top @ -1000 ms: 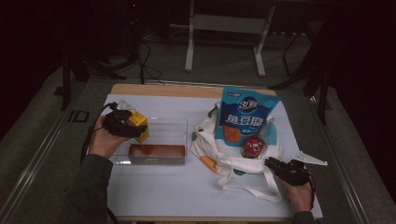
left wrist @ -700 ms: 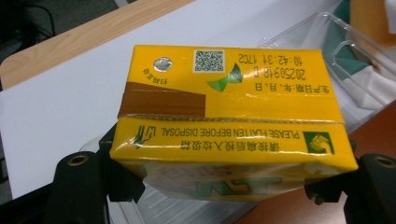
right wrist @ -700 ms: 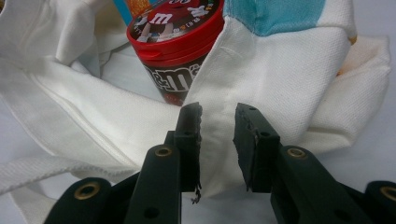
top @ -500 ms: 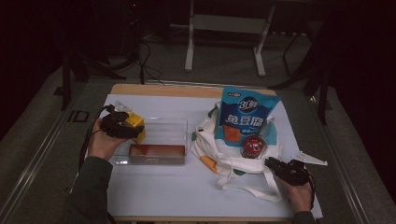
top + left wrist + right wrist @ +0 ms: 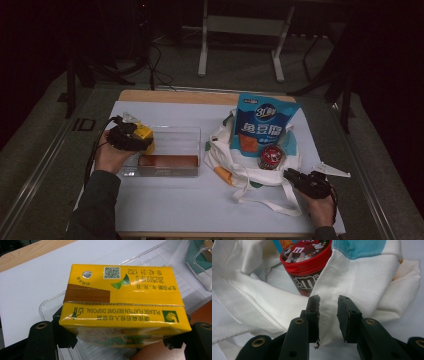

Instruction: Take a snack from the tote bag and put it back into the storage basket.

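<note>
My left gripper (image 5: 131, 137) is shut on a yellow drink carton (image 5: 122, 297), one jaw on each end. It holds the carton over the left end of a clear plastic box (image 5: 175, 135). A white tote bag (image 5: 225, 150) lies to the right, with a blue snack pouch (image 5: 262, 125) and a red-lidded M&M's can (image 5: 271, 156) in its mouth. At the bag's near right edge, my right gripper (image 5: 328, 302) is closed on a fold of the bag's white cloth (image 5: 362, 277), just below the can (image 5: 305, 262).
A brown flat pack (image 5: 167, 161) lies along the near side of the clear box. The bag's straps (image 5: 260, 202) trail toward the table's front edge. A white sheet covers the table (image 5: 175, 200), and a wooden strip (image 5: 165, 96) runs along the back.
</note>
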### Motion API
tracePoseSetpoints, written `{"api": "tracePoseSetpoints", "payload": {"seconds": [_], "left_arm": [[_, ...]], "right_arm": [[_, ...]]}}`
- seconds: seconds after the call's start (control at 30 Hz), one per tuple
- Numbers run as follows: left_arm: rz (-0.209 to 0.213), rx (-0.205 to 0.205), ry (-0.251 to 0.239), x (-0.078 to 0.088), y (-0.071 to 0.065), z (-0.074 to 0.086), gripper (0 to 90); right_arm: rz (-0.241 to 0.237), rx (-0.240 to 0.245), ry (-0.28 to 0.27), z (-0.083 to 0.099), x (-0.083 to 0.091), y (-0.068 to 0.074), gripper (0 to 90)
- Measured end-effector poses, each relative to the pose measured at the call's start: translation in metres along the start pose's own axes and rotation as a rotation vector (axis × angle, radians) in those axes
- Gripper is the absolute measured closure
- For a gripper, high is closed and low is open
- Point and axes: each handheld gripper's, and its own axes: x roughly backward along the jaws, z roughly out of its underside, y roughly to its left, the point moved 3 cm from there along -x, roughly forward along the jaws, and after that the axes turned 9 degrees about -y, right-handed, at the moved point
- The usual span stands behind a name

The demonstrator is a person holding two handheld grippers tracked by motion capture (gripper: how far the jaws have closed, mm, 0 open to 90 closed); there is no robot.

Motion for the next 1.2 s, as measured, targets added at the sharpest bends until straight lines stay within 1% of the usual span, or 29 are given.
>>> {"api": "tracePoseSetpoints", "payload": {"seconds": [0.27,0.3,0.37,0.7,0.83,1.07,1.2], "left_arm": [[-0.008,0.010,0.002,-0.001,0.001,0.004,28.4],[-0.013,0.010,0.014,-0.002,0.001,0.006,28.3],[-0.021,0.002,0.026,-0.003,0.001,0.007,28.3],[-0.031,0.016,0.042,-0.005,0.003,0.016,28.2],[-0.039,0.012,0.057,-0.006,0.004,0.019,28.1],[-0.065,0.003,0.085,-0.007,0.003,0.023,27.9],[-0.049,0.020,0.086,-0.005,0.004,0.025,27.1]], "right_arm": [[0.001,-0.001,0.000,0.000,0.000,0.000,71.1],[0.001,-0.001,0.000,0.000,0.000,0.000,71.1],[0.000,-0.002,-0.001,0.000,0.000,0.000,71.0],[0.001,-0.002,-0.001,0.000,0.000,0.000,71.0],[0.001,-0.002,-0.002,0.000,0.000,0.000,71.0],[-0.001,-0.003,-0.003,0.000,0.000,0.000,71.0],[0.000,-0.003,-0.003,0.000,0.000,0.000,71.0]]}}
